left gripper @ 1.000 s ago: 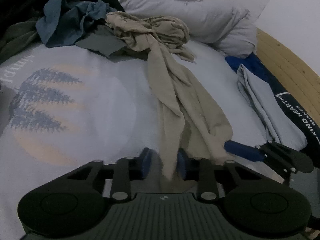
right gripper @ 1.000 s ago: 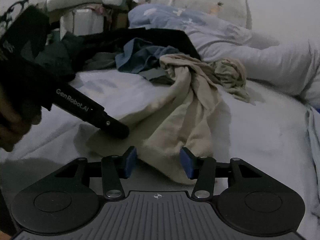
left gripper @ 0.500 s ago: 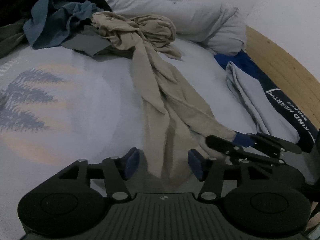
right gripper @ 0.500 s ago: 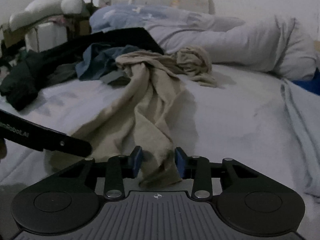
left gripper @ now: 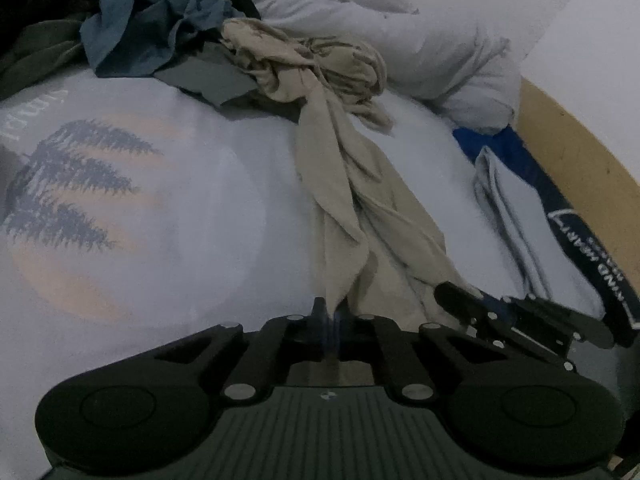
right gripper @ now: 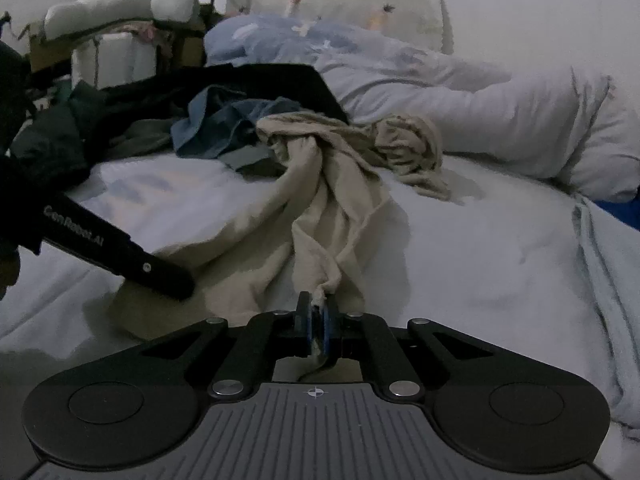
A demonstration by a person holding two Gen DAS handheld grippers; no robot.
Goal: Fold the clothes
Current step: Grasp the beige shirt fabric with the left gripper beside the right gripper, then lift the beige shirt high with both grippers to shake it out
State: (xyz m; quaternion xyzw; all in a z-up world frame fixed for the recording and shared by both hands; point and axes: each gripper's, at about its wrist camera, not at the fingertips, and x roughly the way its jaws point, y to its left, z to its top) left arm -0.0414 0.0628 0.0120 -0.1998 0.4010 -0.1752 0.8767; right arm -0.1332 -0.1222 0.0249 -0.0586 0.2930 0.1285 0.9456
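A crumpled beige garment (left gripper: 352, 208) lies stretched toward me across the white bed, its far end bunched in the clothes pile. My left gripper (left gripper: 331, 316) is closing, its pads pinching the garment's near left edge. In the right wrist view the same beige garment (right gripper: 320, 200) runs up to my right gripper (right gripper: 316, 312), which is closing with a fold of cloth squeezed between its blue pads. The right gripper's fingers (left gripper: 452, 296) show at the lower right of the left view. The left gripper's finger (right gripper: 176, 280) shows at the left of the right view.
A white T-shirt with a tree print (left gripper: 120, 200) lies flat to the left. A blue garment (left gripper: 160, 28) and dark clothes (right gripper: 60, 140) are heaped at the back. A folded pale garment (left gripper: 508, 208), a navy printed garment (left gripper: 580, 248) and the wooden bed frame (left gripper: 580, 152) are on the right. A pale duvet (right gripper: 480, 120) lies behind.
Both grippers went from open around the beige garment's near edge to shut on it. The cloth now rises slightly into each pair of pads.
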